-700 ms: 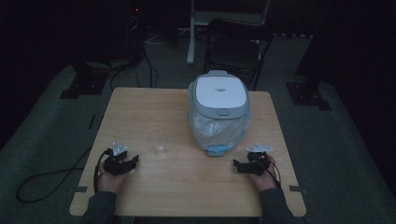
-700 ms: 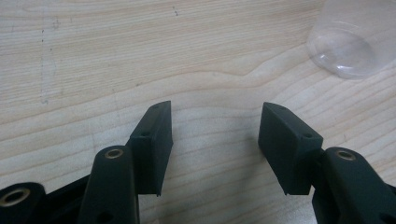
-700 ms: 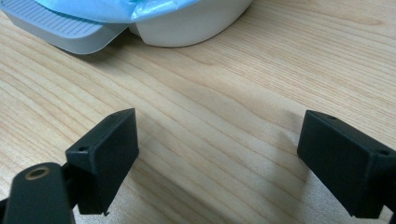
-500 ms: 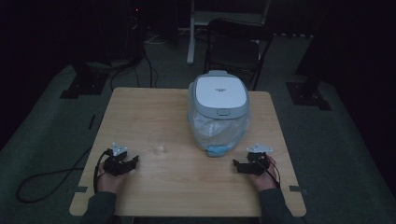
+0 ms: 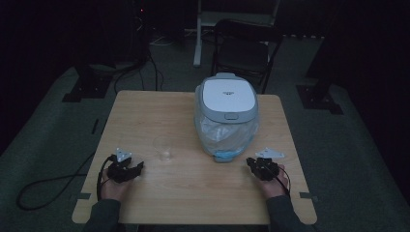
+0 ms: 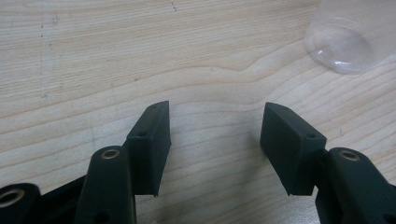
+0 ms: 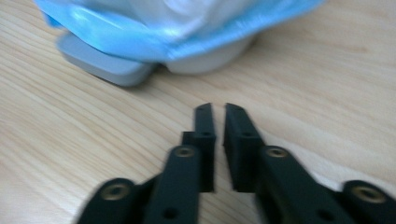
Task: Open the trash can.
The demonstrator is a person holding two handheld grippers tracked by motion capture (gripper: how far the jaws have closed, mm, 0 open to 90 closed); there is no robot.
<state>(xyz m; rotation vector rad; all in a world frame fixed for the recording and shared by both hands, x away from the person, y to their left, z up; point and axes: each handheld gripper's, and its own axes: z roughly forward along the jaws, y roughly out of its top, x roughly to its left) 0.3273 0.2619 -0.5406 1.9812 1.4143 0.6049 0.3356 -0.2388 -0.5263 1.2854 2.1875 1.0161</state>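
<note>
A grey container with a white lid [image 5: 227, 96] stands at the table's middle right, and a clear plastic bag with a blue hem [image 5: 227, 137] hangs around its front. Its grey base and the blue hem [image 7: 140, 37] appear close ahead in the right gripper view. To the container's left stands a clear plastic cup [image 5: 163, 149]; it sits at the upper right [image 6: 343, 44] of the left gripper view. My left gripper [image 5: 138, 168] rests near the front left, jaws wide open [image 6: 215, 116] over bare wood. My right gripper [image 5: 251, 163] sits at the front right, shut [image 7: 218, 109] on nothing.
The wooden table [image 5: 145, 111] has bare wood across its left half and along the front edge. A black folding chair [image 5: 244, 48] stands behind the table. A cable [image 5: 43, 186] trails off the left side to the dark floor.
</note>
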